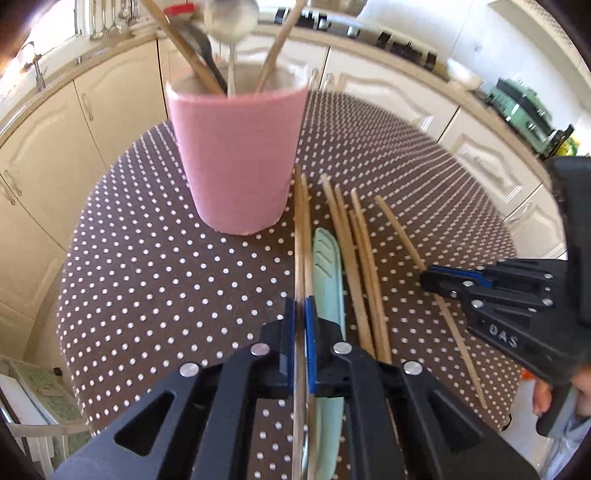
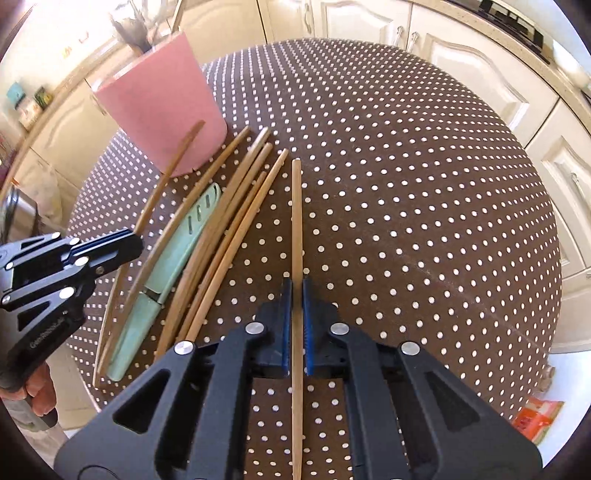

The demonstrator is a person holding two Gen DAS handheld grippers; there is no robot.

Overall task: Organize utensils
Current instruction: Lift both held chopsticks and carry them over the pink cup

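Observation:
My left gripper is shut on a wooden chopstick that points toward the pink cup. In the right wrist view this left gripper holds its chopstick tilted up off the cloth beside the pink cup. My right gripper is shut on a separate chopstick lying apart to the right of the pile; in the left wrist view the right gripper clamps that stick. Several loose chopsticks and a mint green knife lie between the grippers.
The round table has a brown polka-dot cloth, and its edges curve away close on all sides. The cup holds a metal ladle and wooden handles. Cream kitchen cabinets ring the table. An orange packet lies on the floor.

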